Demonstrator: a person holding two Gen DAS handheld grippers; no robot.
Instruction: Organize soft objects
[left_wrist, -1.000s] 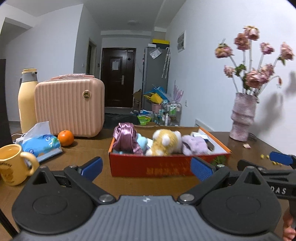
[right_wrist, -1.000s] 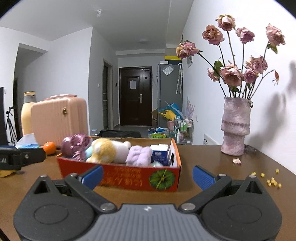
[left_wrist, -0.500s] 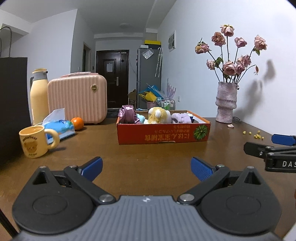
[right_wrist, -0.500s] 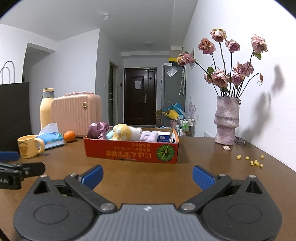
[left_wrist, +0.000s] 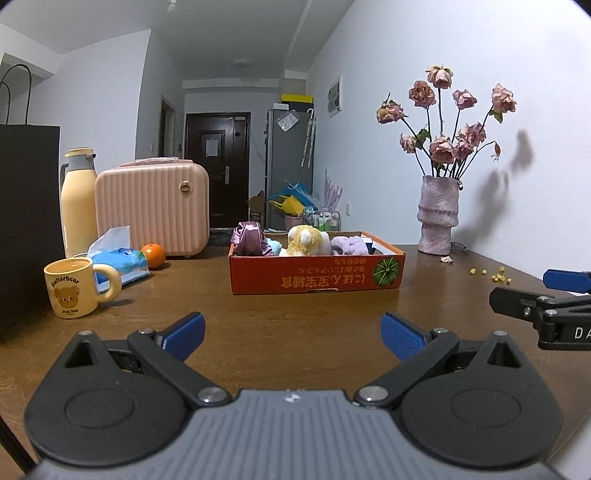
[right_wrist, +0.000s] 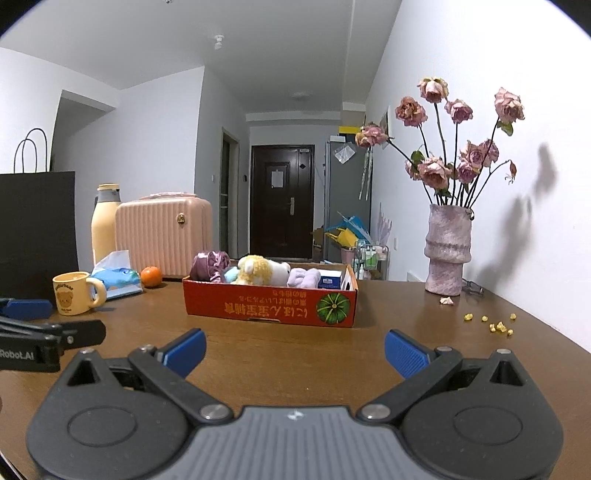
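Red box (left_wrist: 316, 275) holds purple, yellow, lilac soft toys (left_wrist: 304, 240).

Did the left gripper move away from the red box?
Yes. The left gripper pulled back: the red box and vase look smaller and farther now.

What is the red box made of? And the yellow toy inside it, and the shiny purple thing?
Red box: looks like printed cardboard, thin folded walls. Yellow toy: fluffy plush, fuzzy surface. Shiny purple thing: probably satin-like cloth, glossy folds.
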